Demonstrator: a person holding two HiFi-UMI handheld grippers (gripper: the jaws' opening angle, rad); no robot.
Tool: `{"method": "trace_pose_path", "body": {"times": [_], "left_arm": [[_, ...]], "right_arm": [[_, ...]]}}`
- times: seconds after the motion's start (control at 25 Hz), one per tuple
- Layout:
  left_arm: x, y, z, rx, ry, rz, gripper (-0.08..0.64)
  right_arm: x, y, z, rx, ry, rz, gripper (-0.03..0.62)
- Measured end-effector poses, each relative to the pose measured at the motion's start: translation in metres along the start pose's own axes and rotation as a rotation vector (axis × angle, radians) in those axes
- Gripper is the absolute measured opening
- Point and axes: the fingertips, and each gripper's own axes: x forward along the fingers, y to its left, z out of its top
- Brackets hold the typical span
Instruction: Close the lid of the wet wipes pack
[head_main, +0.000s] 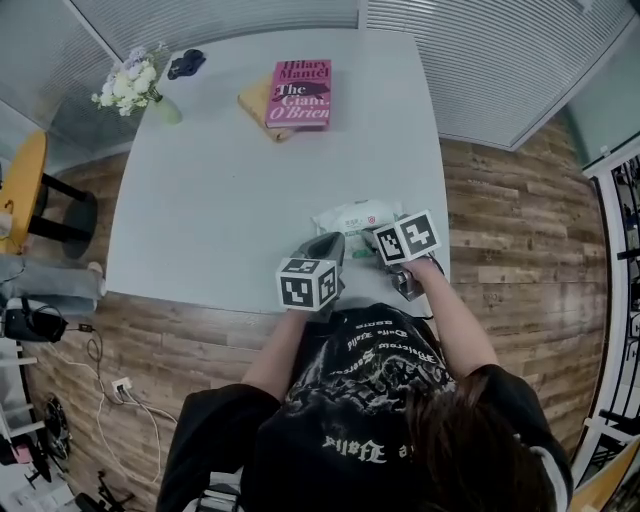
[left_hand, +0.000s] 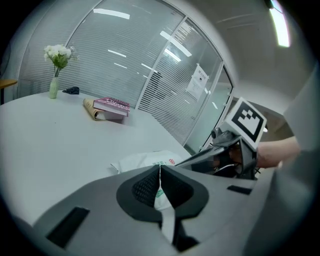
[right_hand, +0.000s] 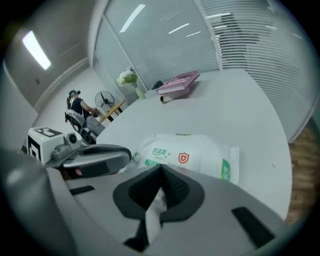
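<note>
Right gripper (right_hand: 161, 167): jaws pressed together with nothing clearly pinched; tips angled down at the near end of the pack.
Left gripper (left_hand: 160, 169): jaws also closed tip to tip; it sits just left of the right gripper, over the pack's near left corner.
Wet wipes pack (right_hand: 192, 155): lies flat on the near right part of the table, red shield label up, just beyond both sets of tips.
Lid: not visible in any view, since the gripper bodies cover the pack's near part.
Table (head_main: 250, 200): pale, mostly bare around the pack.
Far side: a pink book (head_main: 298, 93) lies flat; a vase of white flowers (head_main: 135, 90) stands at the far left corner.
Step in hand: probably lining up closed tips over the flap.
Next move: likely one gripper steadies the pack while the other presses the flap down flat until it seals.
</note>
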Motion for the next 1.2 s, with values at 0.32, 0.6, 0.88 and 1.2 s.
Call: {"method": "trace_pose_path", "body": {"times": [0.32, 0.6, 0.88, 1.2], "left_arm": [[-0.035, 0.008, 0.041, 0.060, -0.157, 0.030, 0.008], [-0.090, -0.018, 0.101, 0.290, -0.442, 0.069, 0.008], [-0.115, -0.033, 0.128, 0.405, -0.543, 0.109, 0.008], [-0.117, -0.037, 0.133, 0.407, -0.568, 0.101, 0.008]], "right_arm": [[-0.079, -0.025, 0.019, -0.004, -0.475, -0.117, -0.002], [-0.169, -0.024, 0.040, -0.183, -0.794, -0.410, -0.002], [-0.199, -0.008, 0.053, -0.223, -0.906, -0.461, -0.002], [-0.200, -0.001, 0.053, -0.254, -0.910, -0.489, -0.002]]}}
